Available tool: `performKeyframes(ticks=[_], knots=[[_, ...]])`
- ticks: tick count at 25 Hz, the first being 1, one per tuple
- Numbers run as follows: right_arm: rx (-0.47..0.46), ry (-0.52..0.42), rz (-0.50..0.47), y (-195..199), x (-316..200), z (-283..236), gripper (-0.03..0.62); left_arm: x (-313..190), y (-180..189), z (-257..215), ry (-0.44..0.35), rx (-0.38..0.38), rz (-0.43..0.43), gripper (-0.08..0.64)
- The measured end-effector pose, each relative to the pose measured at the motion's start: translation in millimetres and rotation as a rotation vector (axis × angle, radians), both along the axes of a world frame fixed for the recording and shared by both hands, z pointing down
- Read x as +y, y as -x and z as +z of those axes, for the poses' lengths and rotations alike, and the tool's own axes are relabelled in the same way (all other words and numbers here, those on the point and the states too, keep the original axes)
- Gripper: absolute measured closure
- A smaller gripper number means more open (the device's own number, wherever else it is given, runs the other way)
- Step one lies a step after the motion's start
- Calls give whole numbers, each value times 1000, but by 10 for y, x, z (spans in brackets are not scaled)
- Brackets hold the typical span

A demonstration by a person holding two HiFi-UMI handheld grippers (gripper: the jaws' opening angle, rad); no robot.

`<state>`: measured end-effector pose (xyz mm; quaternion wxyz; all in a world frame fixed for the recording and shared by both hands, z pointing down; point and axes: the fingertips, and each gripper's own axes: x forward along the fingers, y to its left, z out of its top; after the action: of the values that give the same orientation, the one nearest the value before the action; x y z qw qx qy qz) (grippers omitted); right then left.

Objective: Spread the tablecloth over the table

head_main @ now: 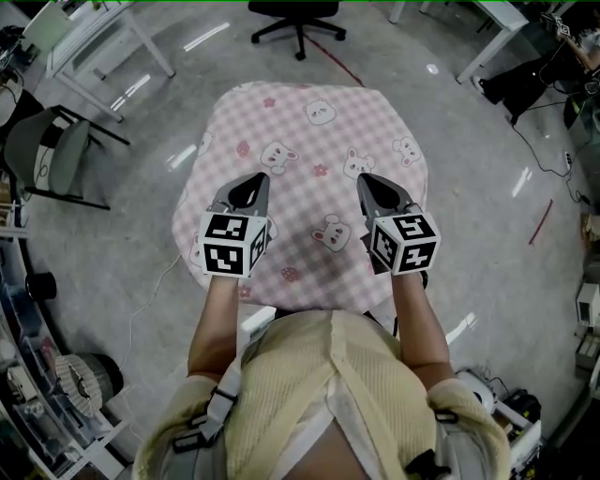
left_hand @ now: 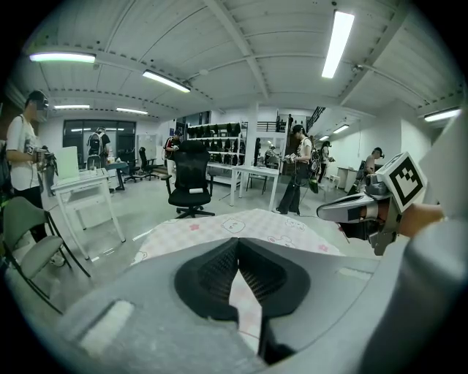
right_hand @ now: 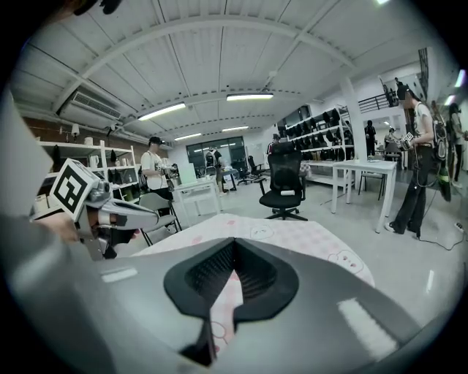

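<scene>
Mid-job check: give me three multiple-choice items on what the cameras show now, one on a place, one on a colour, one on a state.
1. Where is the black office chair?
A) on the floor beyond the far edge of the tablecloth
B) against the person's legs
C) tipped over at the left
2. What is the tablecloth's pattern?
A) plain blue
B) pink-and-white check with bear faces
C) green stripes
3. How do the jaws of the left gripper and right gripper stand?
A) both wide apart
B) left apart, right together
C) both together

Key: 1 A, the head view shows it upright past the cloth; 2 B, checks and bears show plainly; 3 C, each gripper view shows the tips meeting.
</scene>
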<state>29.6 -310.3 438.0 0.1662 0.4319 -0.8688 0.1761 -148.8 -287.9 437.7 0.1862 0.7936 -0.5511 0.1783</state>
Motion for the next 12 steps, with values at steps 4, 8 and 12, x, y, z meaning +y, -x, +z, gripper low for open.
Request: performKeyframes(ticks=[4, 8, 12], knots=[[3, 4, -3, 1, -9, 43, 589, -21, -20, 37, 3, 5, 0, 555], [5, 9, -6, 22, -18, 53, 589, -23, -28, 49, 9, 10, 0, 554], [4, 11, -9, 33, 14, 59, 588, 14, -31, 60, 13, 13, -2, 554]])
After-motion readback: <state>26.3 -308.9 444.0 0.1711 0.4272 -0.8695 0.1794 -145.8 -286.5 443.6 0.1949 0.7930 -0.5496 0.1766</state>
